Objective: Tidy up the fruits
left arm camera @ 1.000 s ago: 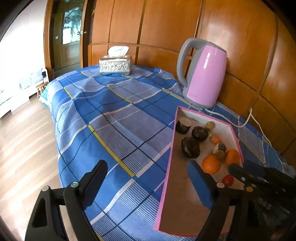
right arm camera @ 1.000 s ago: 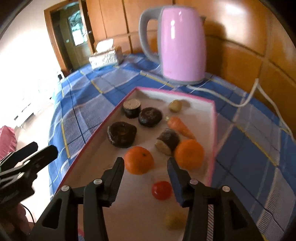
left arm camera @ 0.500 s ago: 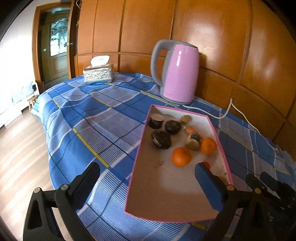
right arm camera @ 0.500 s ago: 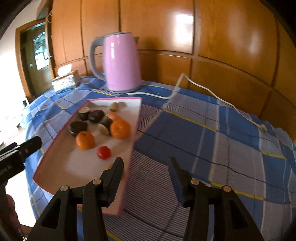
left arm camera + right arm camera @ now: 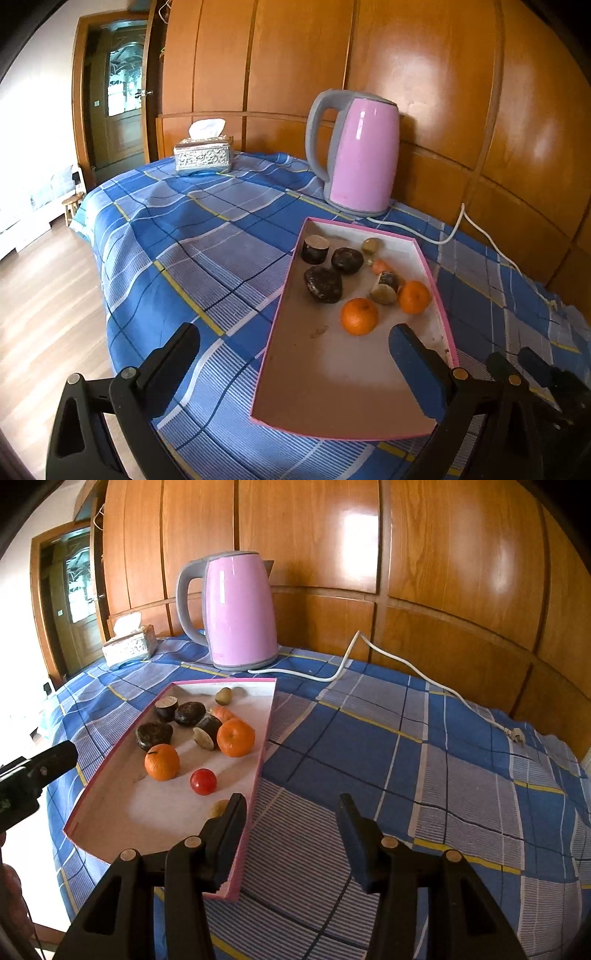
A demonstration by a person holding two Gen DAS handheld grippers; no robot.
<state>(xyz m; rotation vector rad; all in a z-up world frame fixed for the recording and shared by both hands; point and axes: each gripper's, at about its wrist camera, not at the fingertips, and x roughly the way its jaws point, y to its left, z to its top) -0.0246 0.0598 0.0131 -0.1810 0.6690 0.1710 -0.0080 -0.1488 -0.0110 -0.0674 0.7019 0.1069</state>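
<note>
A shallow pink-rimmed tray (image 5: pixel 280 306) lies on the blue checked cloth and holds the fruit. In it are two oranges (image 5: pixel 359 316) (image 5: pixel 414 297), several dark pieces (image 5: pixel 323 284), a carrot bit and a small brown fruit. The right wrist view adds a red tomato (image 5: pixel 203 781) and a small yellowish piece (image 5: pixel 218 808). My left gripper (image 5: pixel 291 354) is open wide over the tray's near end, with nothing between its fingers. My right gripper (image 5: pixel 291 812) is open and empty above the cloth, just right of the tray rim (image 5: pixel 264 746).
A pink kettle (image 5: pixel 360 158) stands behind the tray, and its white cord (image 5: pixel 406 664) trails right across the cloth. A silver tissue box (image 5: pixel 203 157) sits at the back left. Wooden panels close the back. The table edge drops to the floor on the left.
Both grippers drew back from the tray. The right one swung right, from above the fruit to the cloth beside the tray. The left jaws spread a little wider.
</note>
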